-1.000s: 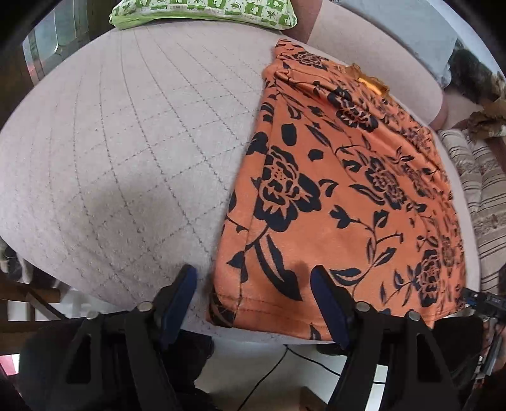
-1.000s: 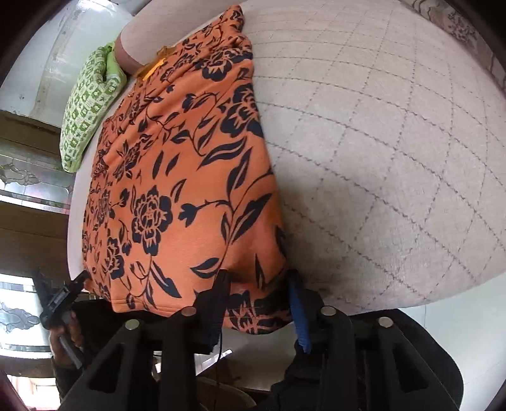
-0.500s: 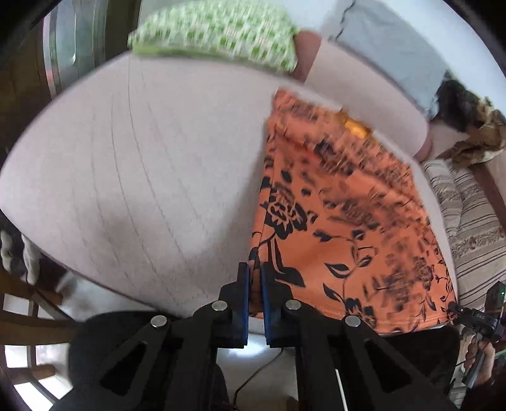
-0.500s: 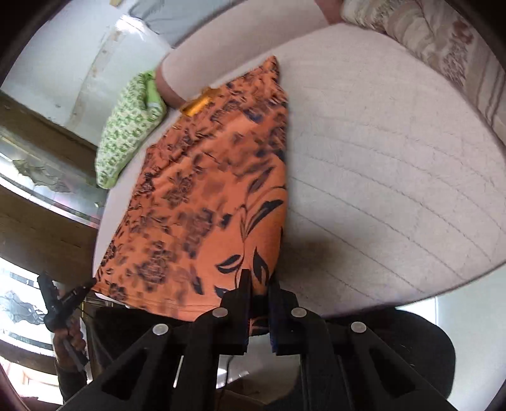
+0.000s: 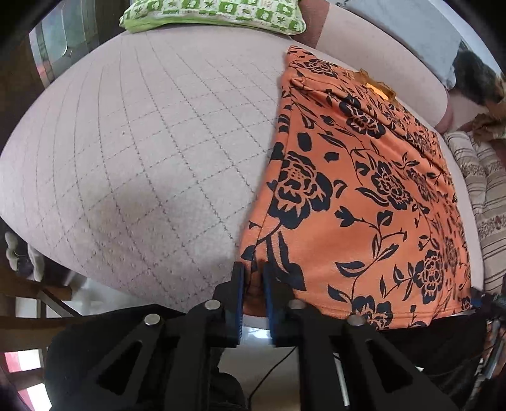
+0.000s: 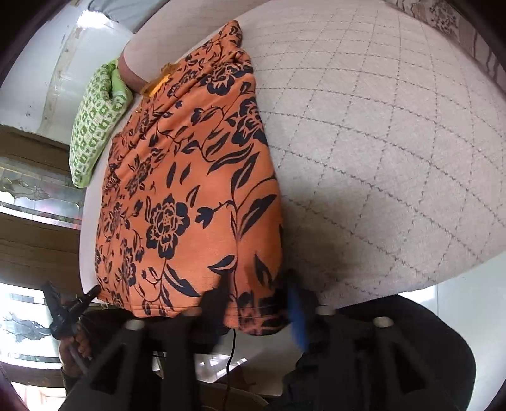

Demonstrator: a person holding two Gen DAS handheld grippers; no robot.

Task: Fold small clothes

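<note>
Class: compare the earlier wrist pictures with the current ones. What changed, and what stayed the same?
The left claw, open a second ago, has shut on the orange floral garment at its near hem. The right claw, shut half a second ago, has reopened. The garment stays flat on the quilted bed.

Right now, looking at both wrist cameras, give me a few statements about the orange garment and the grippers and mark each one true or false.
1. The left gripper is pinched on the near hem corner of the orange floral garment. True.
2. The right gripper is shut tight. False: its fingers stand apart, with the garment's other near corner between them.
3. The garment lies on a quilted pale cushion. True.
4. A green patterned pillow lies on top of the garment. False: it sits beyond it, apart.
</note>
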